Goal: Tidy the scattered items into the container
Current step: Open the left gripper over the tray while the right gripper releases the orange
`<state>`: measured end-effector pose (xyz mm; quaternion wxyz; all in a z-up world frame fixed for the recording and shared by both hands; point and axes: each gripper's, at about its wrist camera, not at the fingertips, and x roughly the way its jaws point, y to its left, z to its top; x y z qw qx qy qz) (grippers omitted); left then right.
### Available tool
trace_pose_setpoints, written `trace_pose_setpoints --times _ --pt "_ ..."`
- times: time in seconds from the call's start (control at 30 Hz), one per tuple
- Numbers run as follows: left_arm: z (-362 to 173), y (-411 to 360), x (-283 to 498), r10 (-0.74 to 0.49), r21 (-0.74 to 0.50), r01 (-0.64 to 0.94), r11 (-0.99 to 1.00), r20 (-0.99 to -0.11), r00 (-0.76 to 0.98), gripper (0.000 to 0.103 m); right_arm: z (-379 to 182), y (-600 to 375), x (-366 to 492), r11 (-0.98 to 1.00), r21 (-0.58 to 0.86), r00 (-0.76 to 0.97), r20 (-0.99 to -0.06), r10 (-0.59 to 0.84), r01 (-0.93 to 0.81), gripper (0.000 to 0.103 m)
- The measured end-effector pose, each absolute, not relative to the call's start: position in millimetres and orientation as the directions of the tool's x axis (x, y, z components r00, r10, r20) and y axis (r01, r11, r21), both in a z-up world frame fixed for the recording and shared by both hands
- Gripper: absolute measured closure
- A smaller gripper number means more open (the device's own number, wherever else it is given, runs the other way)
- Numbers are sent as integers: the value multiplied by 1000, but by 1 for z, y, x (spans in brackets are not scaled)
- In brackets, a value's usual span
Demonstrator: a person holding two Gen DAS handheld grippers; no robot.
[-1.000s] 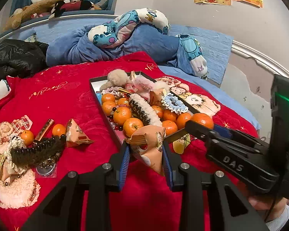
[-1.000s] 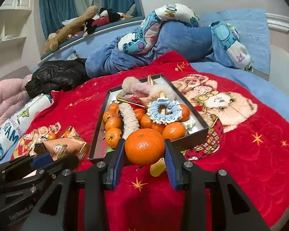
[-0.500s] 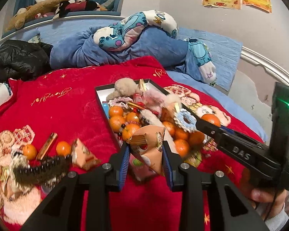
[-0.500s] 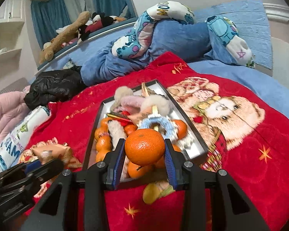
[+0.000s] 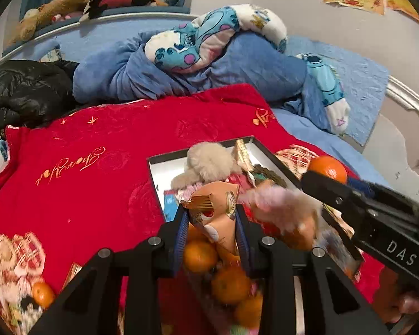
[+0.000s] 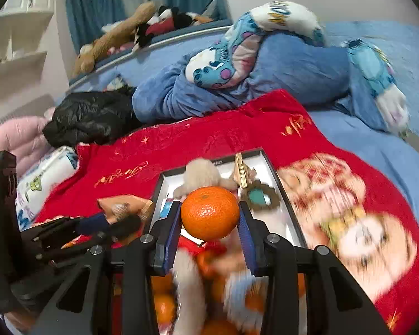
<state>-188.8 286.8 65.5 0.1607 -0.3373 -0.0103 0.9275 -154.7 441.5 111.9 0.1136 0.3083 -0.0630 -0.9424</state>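
Observation:
My left gripper is shut on an orange triangular snack packet and holds it above the black tray on the red blanket. My right gripper is shut on a mandarin, also above the tray. The tray holds several mandarins, fluffy hair ties and wrapped snacks. The right gripper with its mandarin shows at the right of the left wrist view. The left gripper with its packet shows at the left of the right wrist view.
A loose mandarin and other small items lie on the red blanket at lower left. A blue quilt with a cartoon pillow and a black jacket lie behind. Plush toys line the headboard.
Both grippers have moved forward over the tray with their loads. The tray fills the lower part of both views, and the scattered items at left have slid toward the frame edge.

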Motion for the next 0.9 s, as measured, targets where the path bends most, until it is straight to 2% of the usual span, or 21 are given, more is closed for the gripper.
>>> trace_pose_setpoints --times 0.17,0.27,0.43,0.53,0.63,0.67,0.77,0.8,0.83,0.9 --pt "52 304 -232 314 -127 -315 -941 -677 -665 70 107 442 -205 -966 164 -734 -628 -260 201 65" --pt "43 307 -245 295 -125 -289 -949 -672 -679 70 97 447 -229 -971 168 -719 -652 -241 173 65" --pt "22 302 -259 358 -197 -311 -930 -683 -637 70 72 450 -265 -982 109 -664 -725 -185 154 63" --pt "12 302 -269 302 -159 -272 -949 -703 -644 70 63 459 -283 -981 141 -622 -759 -195 136 63" --pt "5 304 -275 301 -166 -264 -950 -713 -633 70 63 464 -284 -978 163 -621 -755 -211 133 63" --pt "4 303 -275 292 -164 -254 -953 -716 -635 69 63 465 -283 -973 184 -624 -746 -230 139 61" --pt "5 306 -277 259 -140 -230 -963 -716 -648 65 64 469 -276 -959 237 -635 -720 -280 154 39" --pt "6 305 -277 253 -134 -227 -965 -712 -655 62 66 468 -274 -952 252 -644 -703 -302 173 35" --pt "5 306 -276 246 -124 -226 -966 -711 -659 53 69 469 -269 -942 270 -659 -675 -332 197 34" --pt "5 307 -276 259 -121 -247 -961 -704 -662 44 75 468 -264 -934 281 -682 -640 -353 219 32"
